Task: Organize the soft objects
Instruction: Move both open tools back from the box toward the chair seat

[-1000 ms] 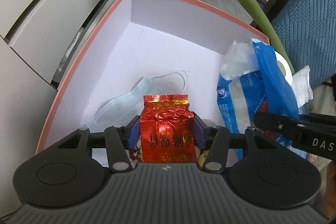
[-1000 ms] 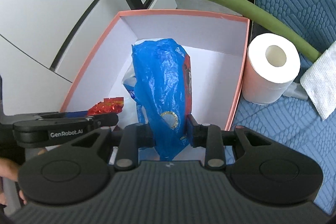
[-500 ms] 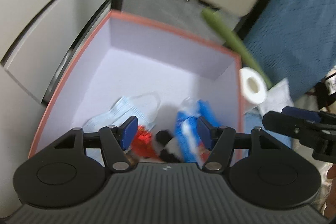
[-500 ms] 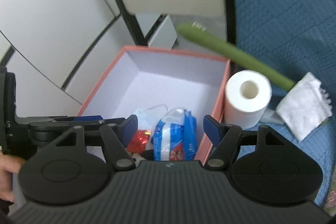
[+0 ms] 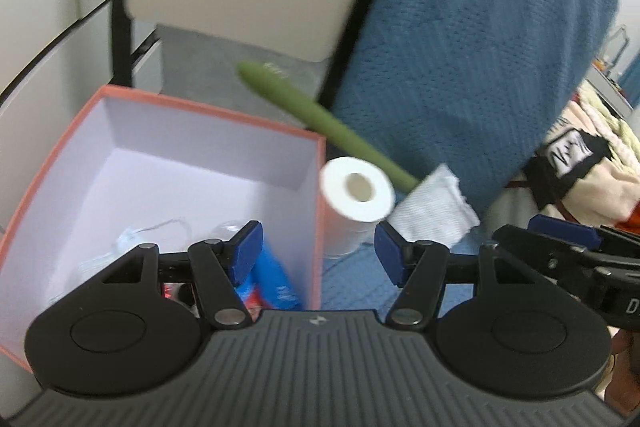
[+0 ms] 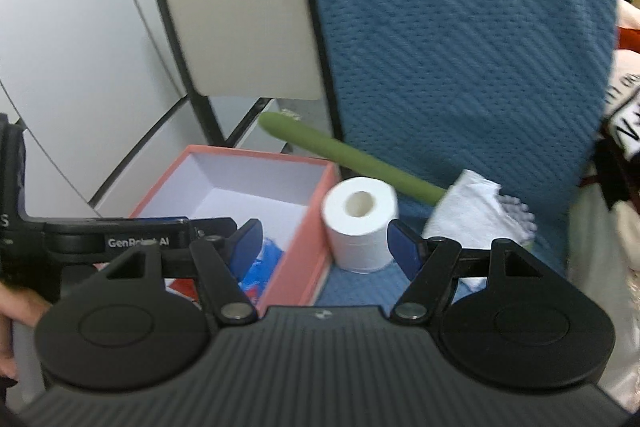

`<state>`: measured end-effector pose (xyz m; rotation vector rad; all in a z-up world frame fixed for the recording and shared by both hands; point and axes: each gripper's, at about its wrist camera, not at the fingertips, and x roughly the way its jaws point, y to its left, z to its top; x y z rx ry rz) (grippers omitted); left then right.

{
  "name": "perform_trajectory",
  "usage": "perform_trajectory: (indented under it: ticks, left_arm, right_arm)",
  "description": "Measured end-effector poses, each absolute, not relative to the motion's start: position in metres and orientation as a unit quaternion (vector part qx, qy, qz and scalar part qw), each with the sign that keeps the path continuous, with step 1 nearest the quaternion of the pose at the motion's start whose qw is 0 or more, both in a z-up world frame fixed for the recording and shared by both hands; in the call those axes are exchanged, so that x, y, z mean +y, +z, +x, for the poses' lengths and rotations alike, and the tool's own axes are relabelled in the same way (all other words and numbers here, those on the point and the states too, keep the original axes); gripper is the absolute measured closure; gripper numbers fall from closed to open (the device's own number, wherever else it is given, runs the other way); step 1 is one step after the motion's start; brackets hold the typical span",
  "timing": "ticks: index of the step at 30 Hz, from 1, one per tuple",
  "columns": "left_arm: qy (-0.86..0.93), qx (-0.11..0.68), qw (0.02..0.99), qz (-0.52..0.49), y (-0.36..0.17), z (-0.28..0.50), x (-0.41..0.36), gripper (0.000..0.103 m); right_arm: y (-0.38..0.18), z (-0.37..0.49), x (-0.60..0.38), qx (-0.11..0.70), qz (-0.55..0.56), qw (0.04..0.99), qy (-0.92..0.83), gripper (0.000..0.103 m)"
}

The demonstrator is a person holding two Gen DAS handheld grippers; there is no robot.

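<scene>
Box contents half hidden behind left claw

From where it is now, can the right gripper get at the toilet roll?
Probably yes. The right gripper is open and empty, the toilet roll stands upright beside the box, and nothing lies between them.

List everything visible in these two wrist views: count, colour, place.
box: 1, salmon outside, white inside, left of the roll
blue packet: 1, blue, in the box by its right wall
red packet: 1, red, in the box, mostly hidden
face mask: 1, pale blue, on the box floor
toilet roll: 1, white, upright beside the box
cloth: 1, white, right of the roll
green stick: 1, green, behind the roll
blue cover: 1, blue, beneath and behind
left gripper: open, empty
right gripper: open, empty
</scene>
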<state>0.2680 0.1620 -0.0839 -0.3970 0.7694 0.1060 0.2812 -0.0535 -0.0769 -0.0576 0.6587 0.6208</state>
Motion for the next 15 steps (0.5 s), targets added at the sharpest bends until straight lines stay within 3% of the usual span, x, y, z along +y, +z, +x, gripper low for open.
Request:
perform_trajectory:
  ticks: [15]
  left_arm:
    - [-0.001, 0.34, 0.933, -0.114, -0.118, 0.276, 0.052, 0.036]
  right_arm:
    - [-0.13, 0.276, -0.157, 0.288, 0.023, 0.927, 0.239, 0.032]
